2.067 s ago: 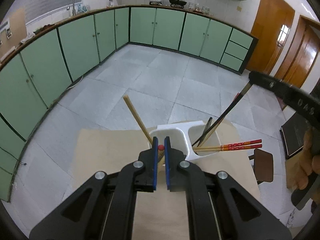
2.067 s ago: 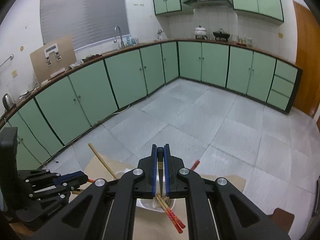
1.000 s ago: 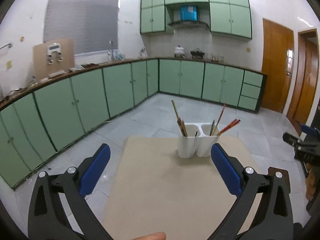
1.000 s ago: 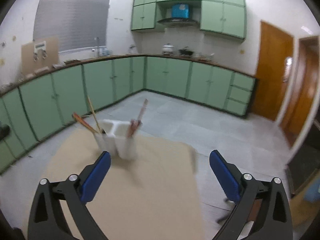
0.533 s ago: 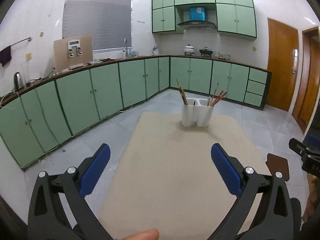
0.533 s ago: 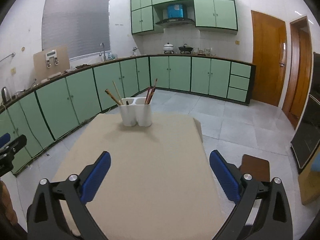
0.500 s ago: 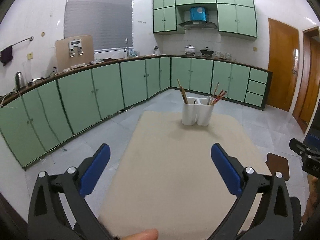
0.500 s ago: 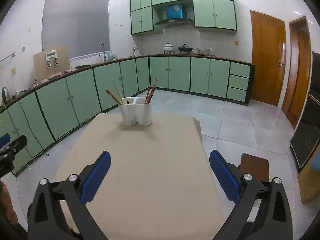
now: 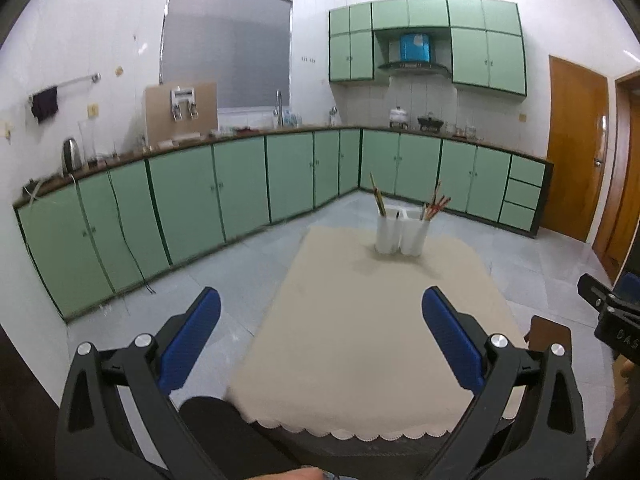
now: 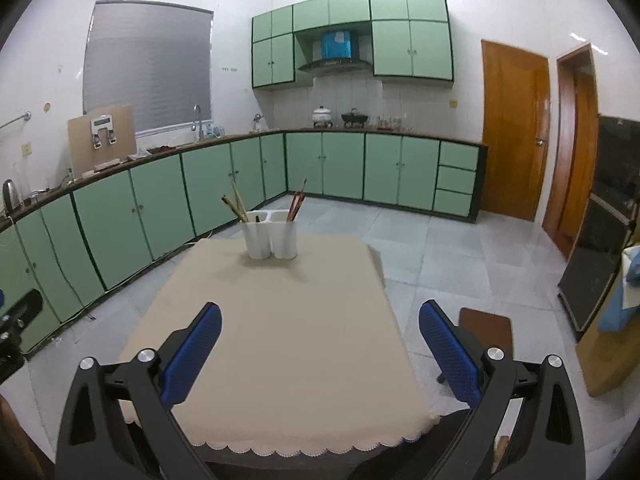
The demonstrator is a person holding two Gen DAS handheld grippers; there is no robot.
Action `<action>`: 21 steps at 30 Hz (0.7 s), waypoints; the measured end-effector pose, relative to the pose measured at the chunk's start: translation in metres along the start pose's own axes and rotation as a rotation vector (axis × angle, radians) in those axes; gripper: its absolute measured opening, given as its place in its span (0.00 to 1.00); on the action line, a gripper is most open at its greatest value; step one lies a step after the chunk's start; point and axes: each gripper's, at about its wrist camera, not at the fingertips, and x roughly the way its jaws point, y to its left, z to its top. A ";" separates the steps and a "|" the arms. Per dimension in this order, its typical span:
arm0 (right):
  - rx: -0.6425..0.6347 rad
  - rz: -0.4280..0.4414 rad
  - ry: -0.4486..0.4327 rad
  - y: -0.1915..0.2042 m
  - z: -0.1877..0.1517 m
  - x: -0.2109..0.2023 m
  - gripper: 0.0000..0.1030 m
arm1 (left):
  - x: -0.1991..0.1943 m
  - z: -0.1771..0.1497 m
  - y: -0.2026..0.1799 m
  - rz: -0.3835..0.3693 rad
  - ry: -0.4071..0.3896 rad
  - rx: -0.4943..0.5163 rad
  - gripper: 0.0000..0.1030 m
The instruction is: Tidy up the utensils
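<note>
A white two-compartment utensil holder [image 9: 401, 235] stands at the far end of the table with the beige cloth [image 9: 360, 328]. Wooden chopsticks [image 9: 377, 199] stick out of its left compartment and red chopsticks [image 9: 436, 205] out of its right one. It also shows in the right wrist view [image 10: 271, 239], with wooden chopsticks [image 10: 236, 205] and red chopsticks [image 10: 297, 200]. My left gripper [image 9: 320, 336] is open and empty, above the table's near edge. My right gripper [image 10: 320, 340] is open and empty, also at the near edge. Both are far from the holder.
Green cabinets [image 9: 240, 192] line the walls beyond the table. A brown stool [image 10: 485, 330] stands to the right of the table. The right gripper's body [image 9: 612, 316] shows at the right edge of the left wrist view. Wooden doors [image 10: 516, 136] are at the right.
Both grippers let go of the utensils in the holder, opened wide and drew back to the table's near edge. In the last half second they backed off a little more.
</note>
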 end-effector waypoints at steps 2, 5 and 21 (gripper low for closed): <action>0.003 -0.005 -0.012 0.002 0.001 -0.011 0.94 | -0.012 0.001 0.000 0.003 -0.028 0.001 0.95; 0.001 -0.018 -0.033 0.004 0.001 -0.025 0.94 | -0.021 0.001 -0.006 0.004 -0.040 -0.002 0.95; -0.001 -0.020 -0.053 0.003 -0.002 -0.034 0.94 | -0.027 -0.001 -0.010 0.010 -0.034 -0.021 0.95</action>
